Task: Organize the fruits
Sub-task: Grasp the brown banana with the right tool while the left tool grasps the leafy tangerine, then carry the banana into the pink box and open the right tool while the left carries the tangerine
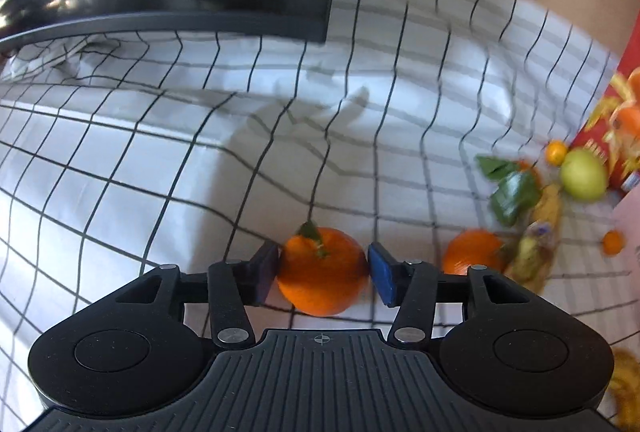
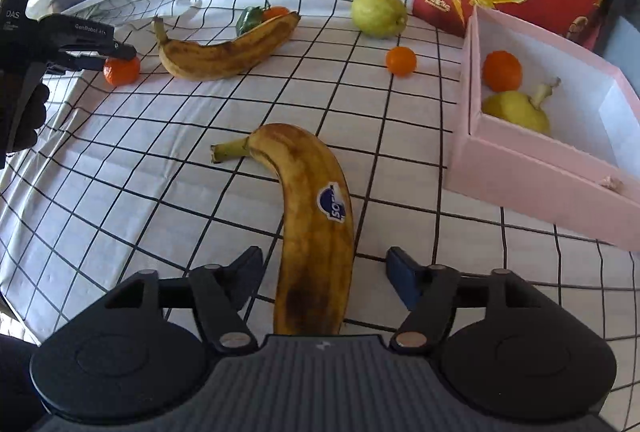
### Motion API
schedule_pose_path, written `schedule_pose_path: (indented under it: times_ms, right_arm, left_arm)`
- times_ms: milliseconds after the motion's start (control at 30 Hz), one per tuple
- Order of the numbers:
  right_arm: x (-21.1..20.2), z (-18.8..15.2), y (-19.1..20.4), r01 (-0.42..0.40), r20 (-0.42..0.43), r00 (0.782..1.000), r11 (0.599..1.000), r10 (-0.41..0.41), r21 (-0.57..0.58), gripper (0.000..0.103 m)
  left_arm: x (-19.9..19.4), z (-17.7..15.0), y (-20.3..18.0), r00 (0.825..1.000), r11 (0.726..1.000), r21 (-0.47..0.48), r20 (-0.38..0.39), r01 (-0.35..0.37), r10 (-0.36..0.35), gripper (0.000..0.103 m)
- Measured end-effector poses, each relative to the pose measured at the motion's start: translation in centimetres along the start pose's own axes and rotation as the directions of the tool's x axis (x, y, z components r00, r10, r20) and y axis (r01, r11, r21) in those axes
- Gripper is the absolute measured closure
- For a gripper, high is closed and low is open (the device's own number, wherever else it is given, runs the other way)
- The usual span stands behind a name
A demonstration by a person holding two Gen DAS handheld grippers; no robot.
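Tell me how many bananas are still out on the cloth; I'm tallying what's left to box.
2. One banana lies between the right gripper fingers, sticker up. The other banana lies farther back, beside a leafy orange. The pink box may hide more.

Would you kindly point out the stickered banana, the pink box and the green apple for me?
Stickered banana (image 2: 316, 228): right wrist view, mid-body under the sticker.
Pink box (image 2: 532, 172): right wrist view, near outer wall.
Green apple (image 2: 378, 13): right wrist view, centre of its skin.
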State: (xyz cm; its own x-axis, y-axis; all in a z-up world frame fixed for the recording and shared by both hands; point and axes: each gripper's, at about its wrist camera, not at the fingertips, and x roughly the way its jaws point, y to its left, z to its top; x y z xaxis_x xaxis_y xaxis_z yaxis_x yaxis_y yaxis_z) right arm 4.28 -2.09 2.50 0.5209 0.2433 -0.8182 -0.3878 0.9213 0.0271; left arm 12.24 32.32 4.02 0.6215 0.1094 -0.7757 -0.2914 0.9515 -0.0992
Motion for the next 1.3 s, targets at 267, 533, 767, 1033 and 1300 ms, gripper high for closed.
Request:
schedule_pose_path:
  times_ms: [267, 533, 767, 1033, 1300]
  right_arm:
    - [0.1, -0.6, 0.3, 0.004, 0.014, 1.0, 1.0, -0.004, -0.024, 0.017]
    - [0.4, -0.2, -0.5, -0.063, -0.002, 0.998, 0.998, 0.063, 0.033, 0.0]
    - [1.3, 1.6, -1.2, -0.047, 0.007, 0.999, 0.999, 0.047, 0.002, 0.016]
    - [1.3, 2.1, 0.4, -0.036, 0.052, 0.998, 0.993, 0.042, -0.111, 0.067]
    - [-8.0, 5.5, -4.6, -0.13, 0.26, 0.959, 0.99, 0.11, 0.061, 0.067]
  left_arm:
    - [-0.2, -1.0, -0.9, 0.998, 0.998, 0.034, -0.028, 0.056, -0.055, 0.048]
    - [-4.8, -5.1, -4.6, 0.977, 0.972, 0.119, -0.079, 0.204, -0.196, 0.048]
    - [-8.1, -8.8, -9.4, 0.929, 0.918, 0.176, -0.176, 0.355, -0.325, 0.048]
    - [-9.8, -10.6, -12.9, 0.906, 0.874, 0.262, -0.232, 0.408, -0.354, 0.048]
    - [-13.5, -3.5, -16.2, 0.872, 0.823, 0.312, -0.039, 0.475, -0.489, 0.048]
